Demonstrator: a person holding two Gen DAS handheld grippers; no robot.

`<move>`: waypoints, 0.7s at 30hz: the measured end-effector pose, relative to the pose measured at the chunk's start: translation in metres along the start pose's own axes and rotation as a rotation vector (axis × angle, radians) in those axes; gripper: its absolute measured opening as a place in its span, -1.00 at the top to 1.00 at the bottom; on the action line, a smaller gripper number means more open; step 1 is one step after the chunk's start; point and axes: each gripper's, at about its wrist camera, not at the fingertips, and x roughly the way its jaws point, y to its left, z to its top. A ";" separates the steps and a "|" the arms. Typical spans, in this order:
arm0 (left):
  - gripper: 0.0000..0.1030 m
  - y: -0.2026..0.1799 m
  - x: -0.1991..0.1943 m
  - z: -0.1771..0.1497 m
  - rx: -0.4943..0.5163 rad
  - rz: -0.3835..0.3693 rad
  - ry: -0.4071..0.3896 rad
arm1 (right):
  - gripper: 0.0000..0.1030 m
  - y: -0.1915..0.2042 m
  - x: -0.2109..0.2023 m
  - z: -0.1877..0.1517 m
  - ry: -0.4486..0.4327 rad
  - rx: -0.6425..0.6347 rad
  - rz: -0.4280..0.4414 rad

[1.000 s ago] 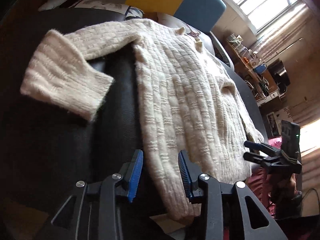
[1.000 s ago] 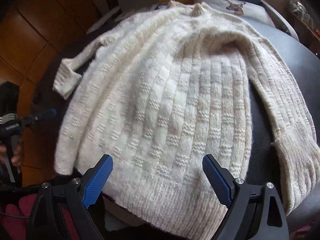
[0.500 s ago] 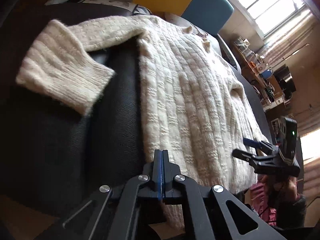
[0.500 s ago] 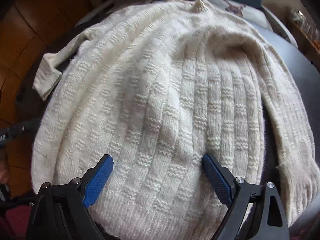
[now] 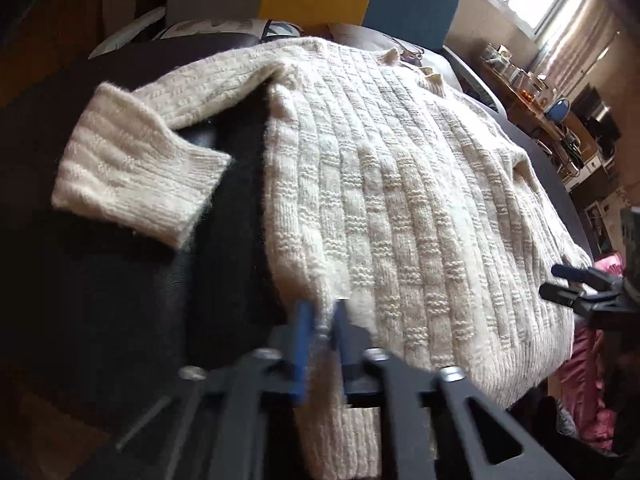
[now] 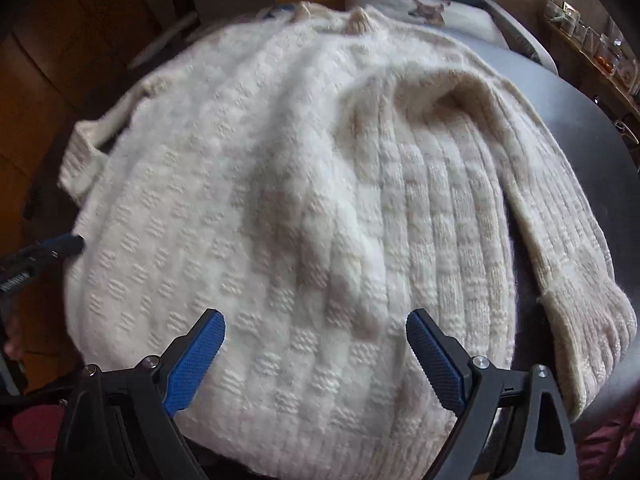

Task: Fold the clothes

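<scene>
Your left gripper (image 5: pixel 320 320) has its blue jaws almost together, with the hem corner of the cream sweater (image 5: pixel 400 200) pinched between them; the picture is blurred there, but knit fabric hangs down below the jaws. Your right gripper (image 6: pixel 316 344) has its jaws wide apart above the hem and holds nothing.

The sweater lies spread on a dark padded surface (image 5: pixel 120 300), neck away from you. One sleeve (image 5: pixel 132 164) is out to the left with its cuff turned toward the body, and the other sleeve (image 6: pixel 560 280) runs down along the right side.

By my judgement, no fold is finished: the body is one open layer and both sleeves are outside it. The sleeves and the body are left to fold.
</scene>
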 end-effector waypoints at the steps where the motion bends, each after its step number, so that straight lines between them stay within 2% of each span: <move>1: 0.91 -0.001 0.001 0.001 -0.007 -0.014 -0.002 | -0.84 0.005 -0.002 0.006 -0.026 -0.005 0.027; 6: 0.91 0.010 -0.016 0.008 -0.068 -0.114 -0.072 | -0.84 0.030 -0.014 0.038 -0.155 -0.027 0.159; 8: 0.90 0.014 -0.025 0.010 -0.065 -0.090 -0.078 | -0.83 0.043 0.002 0.051 -0.130 -0.043 0.158; 10: 0.87 0.035 -0.029 0.007 -0.102 -0.093 -0.051 | -0.84 0.048 0.021 0.052 -0.076 -0.028 0.139; 11: 0.87 0.045 -0.032 0.005 -0.122 -0.060 -0.066 | -0.84 0.048 0.031 0.051 -0.048 -0.012 0.136; 13: 0.87 0.061 -0.041 0.006 -0.101 0.078 -0.121 | -0.85 0.049 0.040 0.046 -0.041 -0.018 0.122; 15: 0.87 0.068 -0.050 0.008 -0.017 0.250 -0.188 | -0.92 0.053 0.042 0.045 -0.049 -0.043 0.109; 16: 0.87 0.065 -0.051 0.009 0.057 0.316 -0.215 | -0.95 0.054 0.044 0.045 -0.050 -0.047 0.107; 17: 0.84 0.064 -0.049 0.009 0.135 0.349 -0.219 | -0.99 0.055 0.045 0.045 -0.051 -0.052 0.105; 18: 0.76 0.063 -0.046 0.010 0.212 0.380 -0.221 | -1.00 0.058 0.046 0.045 -0.052 -0.058 0.096; 20: 0.34 0.061 -0.035 0.012 0.300 0.372 -0.205 | -1.00 0.062 0.048 0.044 -0.053 -0.069 0.074; 21: -0.06 0.059 -0.030 0.013 0.344 0.369 -0.198 | -1.00 0.063 0.048 0.043 -0.055 -0.077 0.066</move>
